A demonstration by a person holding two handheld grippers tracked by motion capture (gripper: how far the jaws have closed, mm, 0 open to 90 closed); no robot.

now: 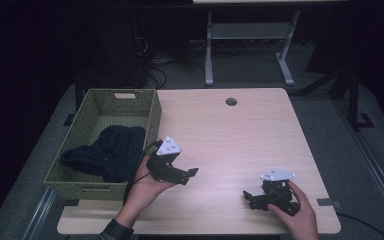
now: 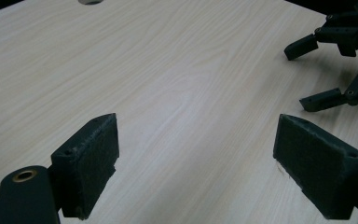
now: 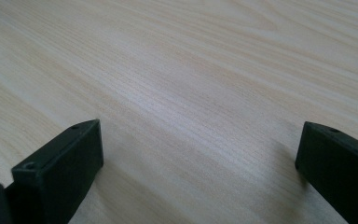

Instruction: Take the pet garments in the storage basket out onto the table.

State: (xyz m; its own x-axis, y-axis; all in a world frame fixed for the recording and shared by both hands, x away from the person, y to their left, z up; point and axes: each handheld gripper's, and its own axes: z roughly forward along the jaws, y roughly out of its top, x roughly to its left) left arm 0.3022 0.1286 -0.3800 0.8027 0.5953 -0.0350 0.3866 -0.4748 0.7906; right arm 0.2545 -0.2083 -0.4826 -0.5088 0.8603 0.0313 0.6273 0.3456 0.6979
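The dark garment lies in the woven basket at the table's left edge. Just beside it, the left gripper has its jaws wide, holding nothing. Near the front-right corner, the right gripper gapes wide, holding nothing.

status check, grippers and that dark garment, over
Left gripper open, holding nothing. Right gripper open over bare table. Dark garment in basket. Nothing in the way.

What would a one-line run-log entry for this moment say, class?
left gripper: open, empty, beside basket | right gripper: open, empty, over table | dark cloth: in basket
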